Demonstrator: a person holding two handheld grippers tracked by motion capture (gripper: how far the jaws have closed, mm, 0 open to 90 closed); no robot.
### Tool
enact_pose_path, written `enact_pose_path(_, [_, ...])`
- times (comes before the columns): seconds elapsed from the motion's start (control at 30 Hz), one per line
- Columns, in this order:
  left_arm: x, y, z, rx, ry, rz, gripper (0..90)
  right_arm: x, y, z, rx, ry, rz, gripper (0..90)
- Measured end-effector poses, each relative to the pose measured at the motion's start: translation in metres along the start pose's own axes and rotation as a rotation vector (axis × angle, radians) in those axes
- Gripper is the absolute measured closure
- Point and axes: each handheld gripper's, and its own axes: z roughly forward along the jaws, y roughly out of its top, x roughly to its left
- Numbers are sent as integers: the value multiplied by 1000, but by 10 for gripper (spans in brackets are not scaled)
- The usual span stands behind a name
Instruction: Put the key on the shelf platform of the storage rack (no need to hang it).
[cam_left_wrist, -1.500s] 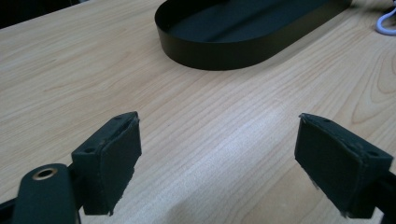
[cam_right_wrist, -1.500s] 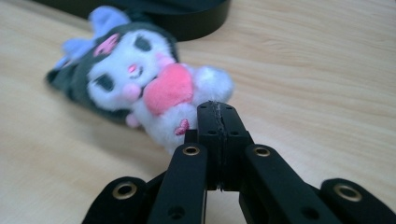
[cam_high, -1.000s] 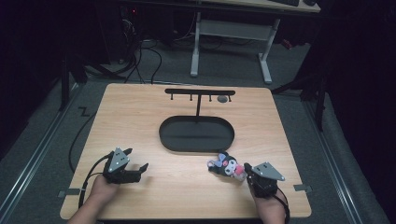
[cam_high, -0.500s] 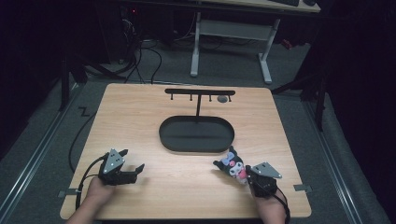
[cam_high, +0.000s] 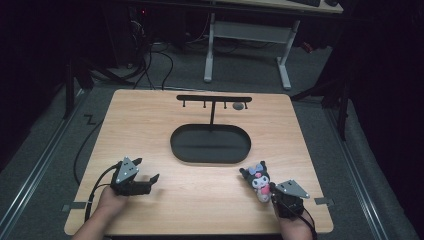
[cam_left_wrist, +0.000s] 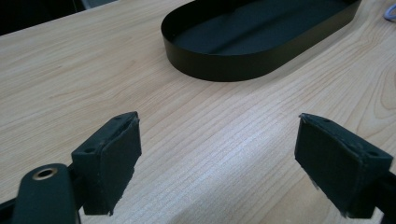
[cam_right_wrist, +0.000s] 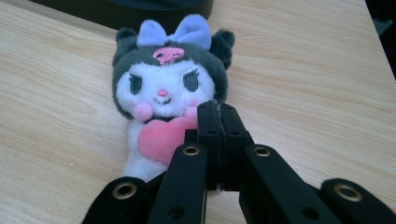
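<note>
I am holding the left hand-held gripper low over the near left part of the tabletop; its jaws are standing spread wide, with bare wood grain between the two pads in the left gripper view. My left hand is gripping it from behind, and its cable is looping off toward the near left edge.

I am holding the right hand-held gripper at the near right, and its jaws are pressed together. In the right gripper view the closed tips are lying over the right side of a plush toy, at its cheek and beside the pink heart on its chest. I cannot tell whether any fabric is pinched between them or whether they are only resting against it.

The toy is lying face-up on the wood just ahead of this gripper, head pointing away from me. It is showing dark grey ears, a lilac bow, a white face and pink cheeks. In the high view the plush toy is sitting just left of and ahead of the grey plate on the gripper.

Farther ahead of both grippers, a black oval tray is sitting mid-tabletop, well apart from the left gripper and near the toy. Beyond it, a black T-shaped rack with small pegs is standing upright. A desk frame is standing on the floor past the far edge.
</note>
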Motion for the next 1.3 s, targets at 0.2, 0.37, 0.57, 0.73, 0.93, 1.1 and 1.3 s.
enact_pose_path(0.2, [0,-1,-1,4,0,3,154,-1,2,0,-12,-1,4,898])
enact_pose_path(0.37, [1,-2,-2,5,4,0,154,-11,4,-5,-30,-19,27,891])
enact_pose_path(0.57, [0,-2,-2,16,4,4,154,-21,0,-4,19,-15,47,847])
enact_pose_path(0.73, [-1,-5,-1,26,5,7,154,-25,-1,-1,39,-6,71,799])
enact_pose_path(0.93, [0,-5,-1,30,1,5,154,-30,6,8,105,27,71,768])
enact_pose_path(1.1, [0,-5,-1,28,1,7,154,-34,23,7,206,62,57,708])
enact_pose_path(1.3, [-1,-5,-1,28,-1,9,154,-38,36,10,320,95,52,675])
